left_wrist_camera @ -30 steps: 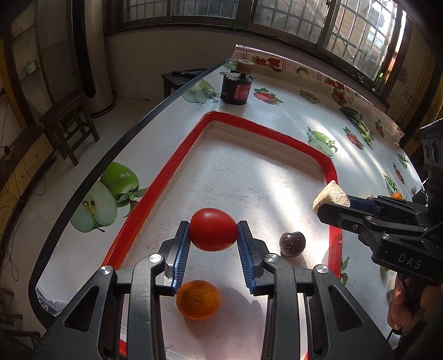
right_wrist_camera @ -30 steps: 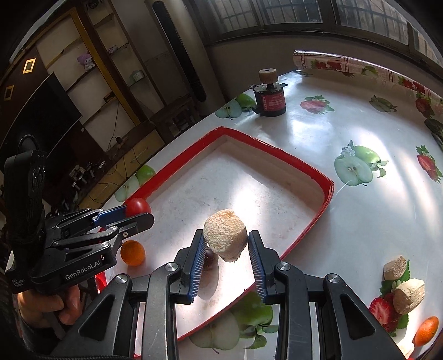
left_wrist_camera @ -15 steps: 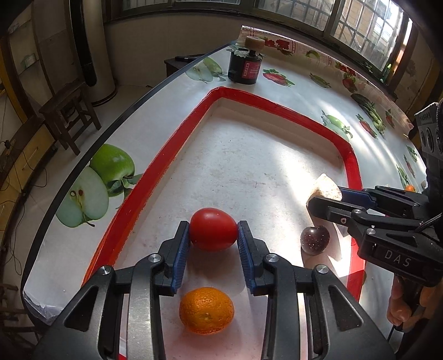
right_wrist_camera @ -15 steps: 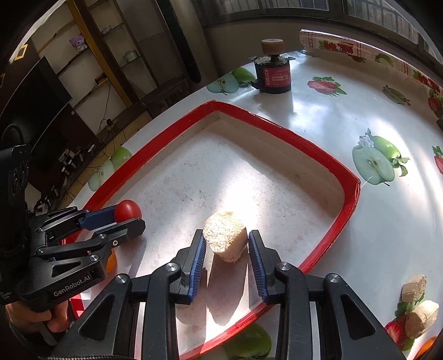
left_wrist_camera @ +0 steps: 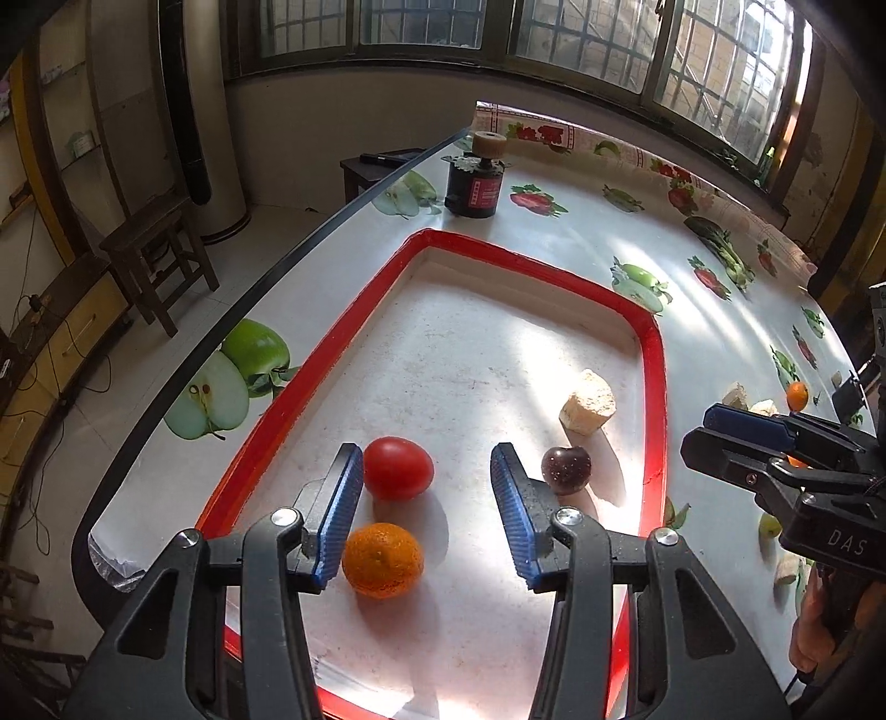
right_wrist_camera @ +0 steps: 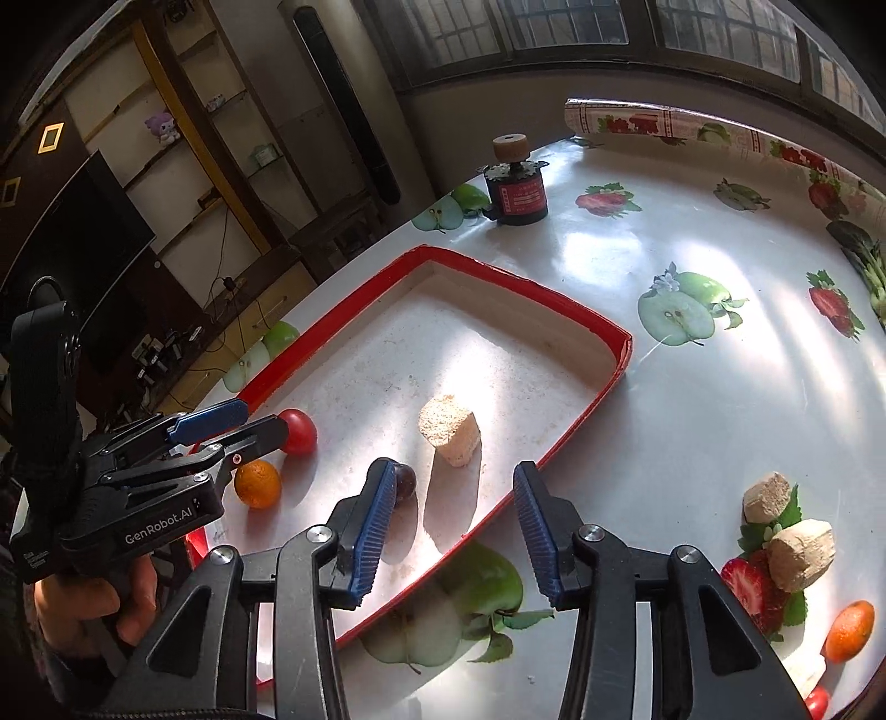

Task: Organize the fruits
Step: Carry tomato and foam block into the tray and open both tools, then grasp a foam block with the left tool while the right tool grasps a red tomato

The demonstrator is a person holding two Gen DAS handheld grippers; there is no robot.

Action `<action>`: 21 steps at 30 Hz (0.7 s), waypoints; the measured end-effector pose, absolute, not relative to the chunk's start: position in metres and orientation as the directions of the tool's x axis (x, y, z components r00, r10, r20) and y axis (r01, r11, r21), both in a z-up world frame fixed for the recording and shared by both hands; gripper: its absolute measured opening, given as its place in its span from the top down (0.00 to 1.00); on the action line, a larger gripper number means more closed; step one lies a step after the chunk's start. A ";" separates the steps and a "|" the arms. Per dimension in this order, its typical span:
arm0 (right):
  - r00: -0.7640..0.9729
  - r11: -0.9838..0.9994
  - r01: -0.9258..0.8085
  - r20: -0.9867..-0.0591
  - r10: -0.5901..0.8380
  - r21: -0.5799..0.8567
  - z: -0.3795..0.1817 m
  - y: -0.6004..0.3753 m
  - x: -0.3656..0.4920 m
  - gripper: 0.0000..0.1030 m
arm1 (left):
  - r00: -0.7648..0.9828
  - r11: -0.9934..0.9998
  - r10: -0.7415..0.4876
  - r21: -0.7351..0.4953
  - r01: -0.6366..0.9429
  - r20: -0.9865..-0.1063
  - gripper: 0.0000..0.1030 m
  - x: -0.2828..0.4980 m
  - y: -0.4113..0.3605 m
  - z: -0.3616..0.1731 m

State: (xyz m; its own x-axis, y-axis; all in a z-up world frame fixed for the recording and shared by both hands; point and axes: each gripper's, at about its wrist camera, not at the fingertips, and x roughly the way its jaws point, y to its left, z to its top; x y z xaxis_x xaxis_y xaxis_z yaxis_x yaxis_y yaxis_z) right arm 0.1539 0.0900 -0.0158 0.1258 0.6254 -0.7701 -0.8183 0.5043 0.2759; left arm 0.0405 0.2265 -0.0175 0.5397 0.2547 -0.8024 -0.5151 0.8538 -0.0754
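As its jaws open, red tomato (left_wrist_camera: 397, 468) loose beside left hand-held gripper's (left_wrist_camera: 426, 498) left pad.

The tray (left_wrist_camera: 656, 354) sits on the tabletop (left_wrist_camera: 554, 232). In it the tomato (left_wrist_camera: 397, 468) lies behind the orange (left_wrist_camera: 382, 560); right of them sits the plum (left_wrist_camera: 566, 469), with the cut chunk (left_wrist_camera: 588, 401) behind it. A jar (left_wrist_camera: 475, 183) stands beyond the tray.

A black jar (left_wrist_camera: 474, 184) with a cork knob stands on the bench (left_wrist_camera: 559, 238) near its far edge. Left of the jar, on the floor, a stool (left_wrist_camera: 158, 252); beyond it, windows (left_wrist_camera: 581, 39).
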 end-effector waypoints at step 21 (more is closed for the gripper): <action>0.272 0.674 -0.682 -0.757 0.594 0.284 -0.010 -0.077 0.159 0.55 | 0.603 0.932 0.140 -0.101 -0.349 -0.786 0.55 0.055 0.127 0.001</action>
State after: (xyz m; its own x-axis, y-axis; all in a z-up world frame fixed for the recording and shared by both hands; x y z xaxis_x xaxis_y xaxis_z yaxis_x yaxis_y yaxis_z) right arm 0.1588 -0.0774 -0.0097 0.2724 0.5942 -0.7568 -0.6819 0.6741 0.2839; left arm 0.0553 0.1272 0.0015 0.6026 0.1401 -0.7857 -0.3489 0.9316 -0.1015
